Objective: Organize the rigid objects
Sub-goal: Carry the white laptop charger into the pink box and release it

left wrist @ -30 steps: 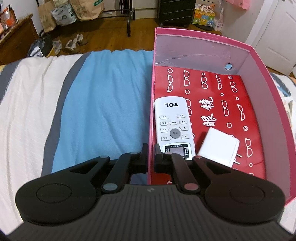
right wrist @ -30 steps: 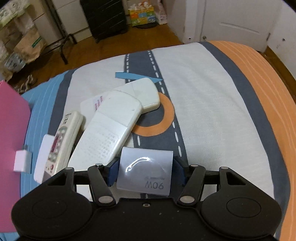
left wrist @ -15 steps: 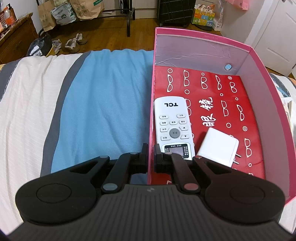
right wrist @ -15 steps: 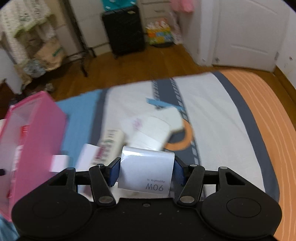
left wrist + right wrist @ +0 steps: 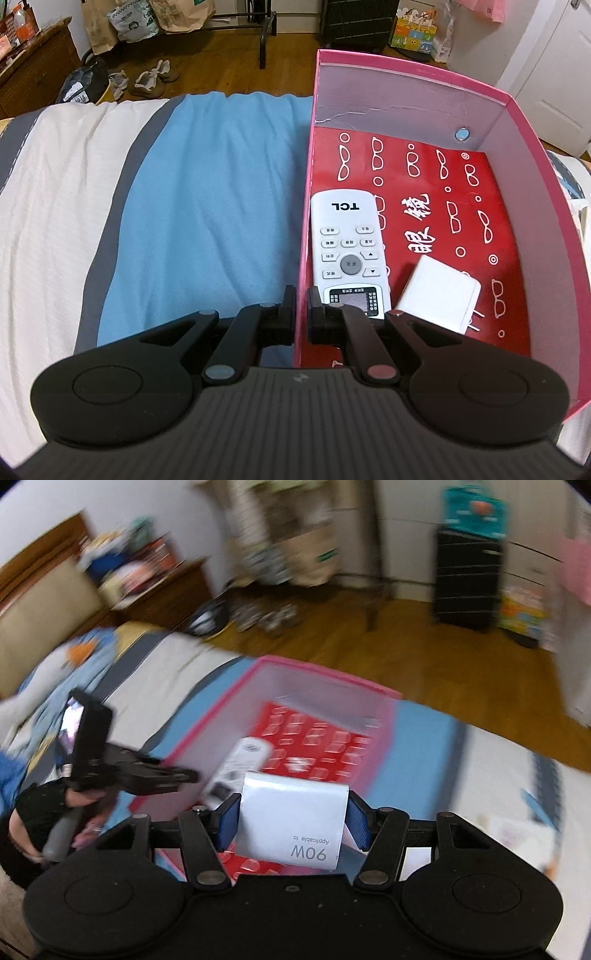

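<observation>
box [image 5: 524,206] sits on the bed [image 5: 207,206], pink outside, pale inside, with a red sheet [image 5: 461,206] printed with white glasses lying across its floor. the left gripper [image 5: 301,306] is clamped on the box's left wall, one finger outside over the blue stripe of the bedcover, the other inside. a white tcl remote [image 5: 349,251] lies flat in the box along that wall, its display end nearest the gripper and touching the inner finger. just to its right rests a white plug adapter [image 5: 439,295], prongs pointing right, tilted a little, close to the remote but apart from it.

the right gripper [image 5: 291,819] is closed on a white charger [image 5: 291,823] marked "90w", blue pads [image 5: 229,823] pressing both of its sides. it hangs above the near part of the box [image 5: 325,716], which shows below and beyond it with the remote [image 5: 240,768] inside. this view is blurred, so the charger's height over the box cannot be told. the left gripper [image 5: 184,775] shows at the left of the same view, held by a hand [image 5: 85,797], its tip at the box's wall. past the bed lie a wood floor [image 5: 221,55] and a pair of shoes [image 5: 155,75].
</observation>
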Demonstrator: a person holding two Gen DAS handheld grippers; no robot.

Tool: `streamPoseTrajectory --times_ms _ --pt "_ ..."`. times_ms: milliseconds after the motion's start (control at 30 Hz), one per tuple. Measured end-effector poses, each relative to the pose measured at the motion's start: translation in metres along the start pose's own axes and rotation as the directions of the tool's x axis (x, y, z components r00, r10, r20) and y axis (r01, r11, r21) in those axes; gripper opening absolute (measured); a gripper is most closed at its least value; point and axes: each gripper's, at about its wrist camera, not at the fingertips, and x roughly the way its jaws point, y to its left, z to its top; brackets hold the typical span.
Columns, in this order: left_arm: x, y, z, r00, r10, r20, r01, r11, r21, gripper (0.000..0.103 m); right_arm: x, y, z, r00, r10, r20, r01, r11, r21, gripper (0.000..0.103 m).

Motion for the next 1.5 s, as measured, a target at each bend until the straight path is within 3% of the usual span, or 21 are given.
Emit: streamPoseTrajectory --times_ms 200,300,367,567,800,933,1167,1400,1500 --pt "-0.002 -0.004 0.000 1.000 0.024 0.004 -0.024 1.000 0.000 0.004 0.074 0.023 0.030 0.994 -0.011 -0.111 0.008 1.000 -0.030 0.063" --pt "-0.002 -0.003 0.000 1.000 0.019 0.009 -0.019 1.000 0.005 0.004 0.115 0.031 0.036 0.979 -0.116 -0.169 0.094 0.987 -0.134 0.063" --pt "-0.002 -0.002 -0.001 1.000 0.012 0.009 -0.012 1.000 0.003 0.004 0.132 0.029 0.041 0.969 -0.147 -0.199 0.121 0.983 -0.135 0.063" --pt "-0.003 0.000 -0.001 1.000 -0.006 0.007 0.006 1.000 0.001 0.005 0.163 0.005 0.047 0.955 -0.141 -0.262 0.151 0.988 0.018 0.063" --pt "-0.002 0.000 0.000 1.000 -0.022 0.008 0.022 1.000 0.013 0.006 0.185 -0.010 0.039 0.957 -0.066 -0.281 0.126 0.971 0.201 0.065" --pt "-0.003 -0.002 -0.002 1.000 -0.018 0.024 0.017 0.999 0.032 0.006 0.161 -0.025 0.039 0.974 0.038 -0.223 0.043 0.937 0.347 0.065" --pt "-0.008 -0.002 -0.004 0.999 -0.025 0.020 0.024 0.999 0.048 0.006 0.073 -0.013 0.027 0.999 0.032 -0.033 -0.020 0.947 0.319 0.065" --pt "-0.010 0.006 -0.001 0.998 -0.063 0.002 0.063 0.997 0.038 0.006 -0.002 -0.002 0.001 0.989 0.064 0.130 -0.094 0.966 0.241 0.065" --pt "-0.011 0.007 0.000 0.997 -0.080 -0.012 0.081 0.996 0.033 0.015 -0.019 -0.003 -0.013 0.968 0.075 0.241 -0.121 0.975 0.184 0.066"
